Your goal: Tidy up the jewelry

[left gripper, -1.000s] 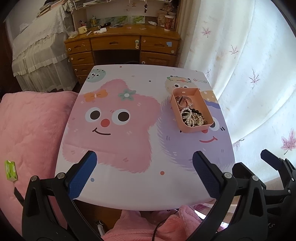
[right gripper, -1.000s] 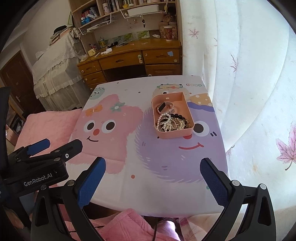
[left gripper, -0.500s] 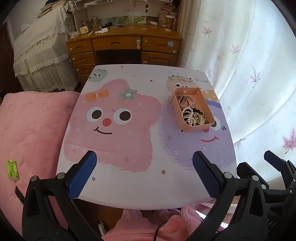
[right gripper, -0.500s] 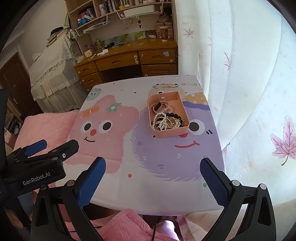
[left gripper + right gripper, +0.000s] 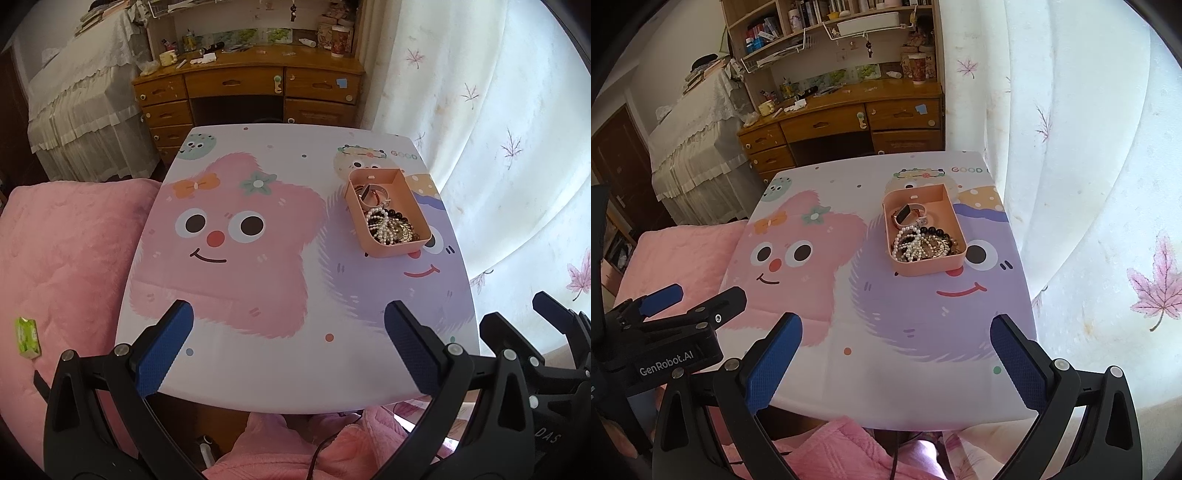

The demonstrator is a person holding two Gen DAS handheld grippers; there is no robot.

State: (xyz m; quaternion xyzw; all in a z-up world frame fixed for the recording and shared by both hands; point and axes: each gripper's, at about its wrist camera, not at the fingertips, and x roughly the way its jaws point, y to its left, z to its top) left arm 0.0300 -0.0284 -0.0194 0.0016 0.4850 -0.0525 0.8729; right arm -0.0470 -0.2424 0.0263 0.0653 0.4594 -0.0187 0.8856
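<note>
A pink tray (image 5: 384,251) (image 5: 923,267) sits on the right half of the cartoon-printed table (image 5: 258,280) (image 5: 886,325). It holds a watch (image 5: 908,216) at its far end and a heap of pearl and dark bead bracelets (image 5: 388,227) (image 5: 919,245) at its near end. My left gripper (image 5: 288,343) is open and empty over the table's near edge. My right gripper (image 5: 894,354) is open and empty, also at the near edge. Each gripper shows at the side of the other's view, the right one (image 5: 554,325) and the left one (image 5: 679,306).
A pink quilted bed (image 5: 66,258) lies left of the table with a small green packet (image 5: 27,336) on it. A wooden desk (image 5: 251,85) stands beyond the table. White curtains (image 5: 498,147) hang along the right side.
Both grippers have drawn back and up a little from the table, so the tray looks farther away. Both stay open and empty. The tray has not moved.
</note>
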